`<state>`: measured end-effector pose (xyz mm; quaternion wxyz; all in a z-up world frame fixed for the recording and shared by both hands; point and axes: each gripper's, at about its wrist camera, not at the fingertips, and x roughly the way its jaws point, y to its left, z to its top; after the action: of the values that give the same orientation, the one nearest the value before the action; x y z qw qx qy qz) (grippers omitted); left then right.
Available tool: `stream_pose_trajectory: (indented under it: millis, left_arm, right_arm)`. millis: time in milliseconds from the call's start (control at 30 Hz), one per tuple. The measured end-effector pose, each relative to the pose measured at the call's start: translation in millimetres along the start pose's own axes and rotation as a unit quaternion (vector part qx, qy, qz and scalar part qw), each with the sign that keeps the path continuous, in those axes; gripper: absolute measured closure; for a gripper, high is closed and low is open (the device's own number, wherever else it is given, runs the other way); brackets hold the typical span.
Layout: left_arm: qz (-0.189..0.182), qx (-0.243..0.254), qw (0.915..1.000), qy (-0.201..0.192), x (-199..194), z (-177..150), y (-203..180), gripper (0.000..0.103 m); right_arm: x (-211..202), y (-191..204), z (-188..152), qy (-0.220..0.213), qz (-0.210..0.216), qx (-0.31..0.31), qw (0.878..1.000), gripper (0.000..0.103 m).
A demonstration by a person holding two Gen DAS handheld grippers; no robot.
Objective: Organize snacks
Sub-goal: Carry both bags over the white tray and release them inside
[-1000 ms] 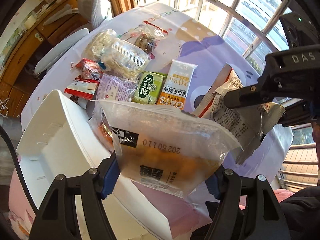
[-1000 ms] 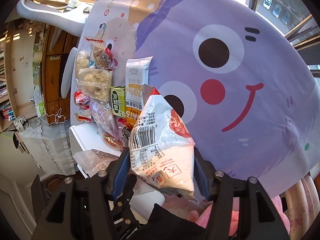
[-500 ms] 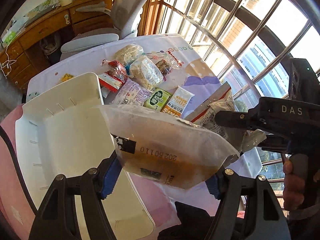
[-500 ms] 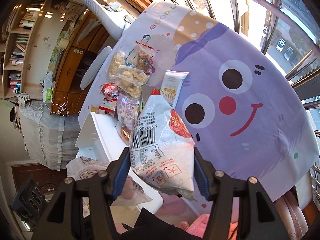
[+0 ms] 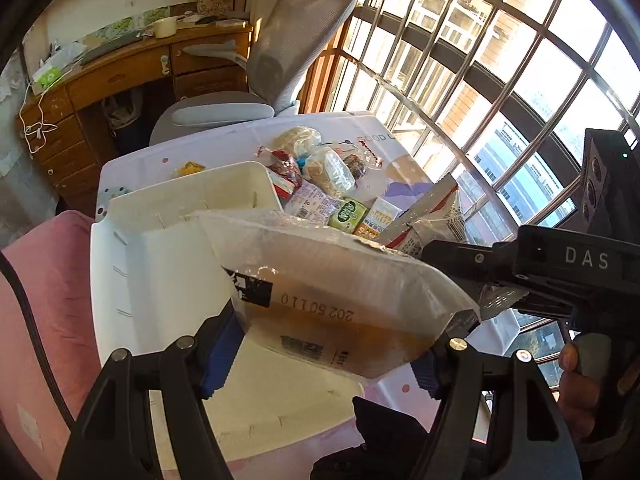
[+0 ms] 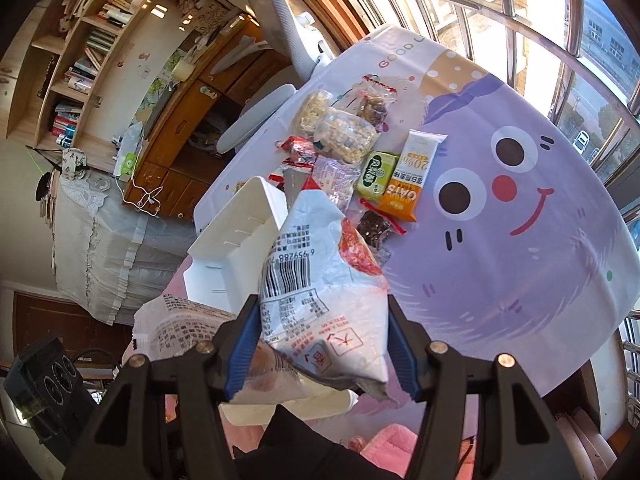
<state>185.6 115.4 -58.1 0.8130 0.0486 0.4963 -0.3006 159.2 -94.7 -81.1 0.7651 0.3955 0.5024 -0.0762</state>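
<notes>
My left gripper (image 5: 324, 356) is shut on a clear snack bag with orange-brown contents (image 5: 332, 296), held in the air above the white plastic bin (image 5: 168, 264). My right gripper (image 6: 320, 356) is shut on a white and red snack packet with a barcode (image 6: 316, 292), also raised, beside the bin (image 6: 236, 248). The right gripper and its packet (image 5: 432, 228) show at the right of the left wrist view. The left bag (image 6: 188, 332) shows at the lower left of the right wrist view. Several other snacks lie on the table beyond the bin.
The table has a purple cartoon-face cloth (image 6: 520, 216). On it lie an orange oats bar (image 6: 412, 176), a green packet (image 6: 376, 176), clear bags of puffed snacks (image 6: 344, 140) and red-wrapped packets (image 6: 300, 152). A grey office chair (image 5: 280, 56) and wooden desk (image 5: 120, 80) stand behind; barred windows at the right.
Both grippers have risen and drawn back from the table with their packets. The bin and the room now fill more of both views.
</notes>
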Motion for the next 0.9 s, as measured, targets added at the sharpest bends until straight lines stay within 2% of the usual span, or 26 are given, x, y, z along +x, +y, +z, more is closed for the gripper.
stream_pose_trajectory:
  millis: [200,500,600,700,900]
  left_arm:
    - [0.024,-0.017,0.9996,0.005,-14.4,-20.3,34.5,0.031]
    - [0.048,-0.058,0.9966,0.035,-17.6,-48.0,89.0,0.031]
    - [0.05,-0.068,0.9959,0.033,-21.1,-53.0,100.6,0.03]
    - [0.057,-0.069,0.9957,0.026,-25.1,-58.4,105.8,0.022]
    - [0.05,-0.067,0.9965,0.002,-34.8,-64.3,104.1,0.02]
  right_arm:
    - [4.3,27.0,-26.1,-0.01,0.009,-0.02,1.0,0.044]
    - [14.4,60.8,-68.0,-0.005,0.013,-0.042,0.999,0.044]
    - [15.2,66.4,-77.5,-0.007,0.019,-0.044,0.999,0.044]
    - [15.7,69.3,-83.7,-0.011,0.029,-0.042,0.999,0.039]
    - [16.2,67.7,-94.0,-0.003,0.021,-0.038,0.999,0.037]
